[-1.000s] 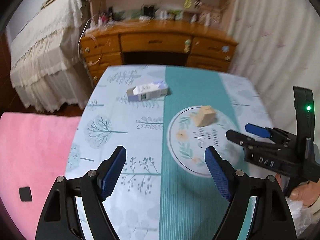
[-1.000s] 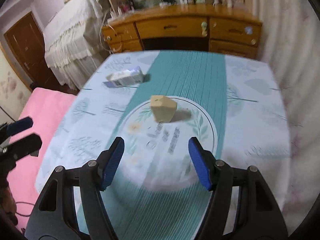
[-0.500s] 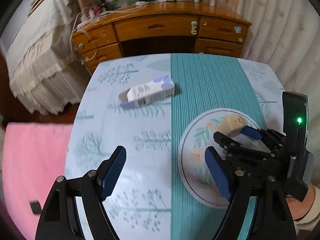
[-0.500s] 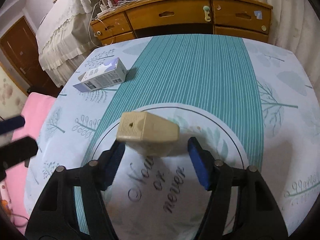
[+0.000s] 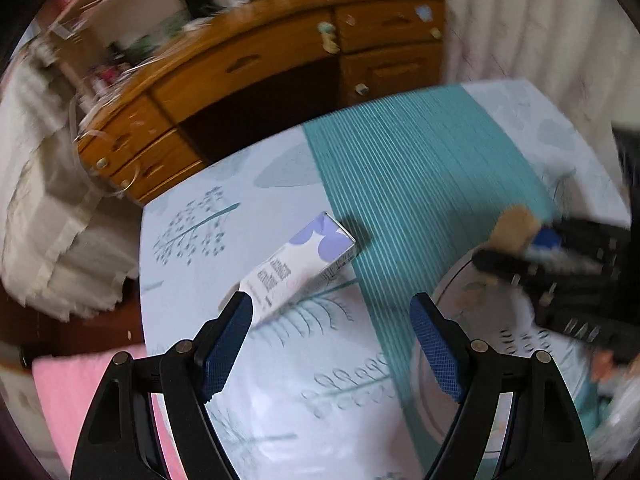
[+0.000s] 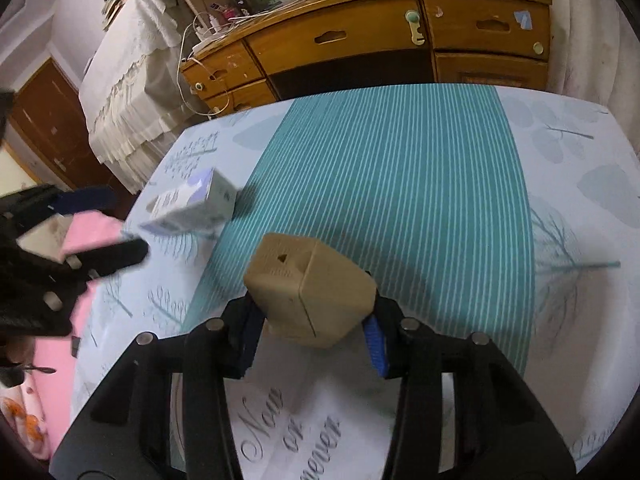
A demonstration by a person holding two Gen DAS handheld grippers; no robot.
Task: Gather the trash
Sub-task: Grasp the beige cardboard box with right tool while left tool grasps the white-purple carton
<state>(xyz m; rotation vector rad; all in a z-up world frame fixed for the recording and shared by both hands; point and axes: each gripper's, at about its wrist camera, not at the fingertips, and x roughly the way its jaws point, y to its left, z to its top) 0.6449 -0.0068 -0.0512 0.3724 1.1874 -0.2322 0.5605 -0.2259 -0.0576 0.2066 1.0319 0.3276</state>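
The small tan cardboard carton [image 6: 308, 290] looks light, stiff and crushable, best pinched across its flat sides, just as the right gripper [image 6: 312, 340], whose jaws have just been closing, clamps it above the cloth's printed roundel. The white-and-lilac paper box [image 5: 298, 266] lies towards the left edge of the vinyl-covered table [image 6: 560, 200]; the left gripper [image 5: 332, 348] hangs over it, spread wide, empty.

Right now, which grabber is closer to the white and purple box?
Left. The left gripper hangs open just in front of the white and purple box, its left pad at the box's near end. The right gripper is off to the side, closing around the tan box.
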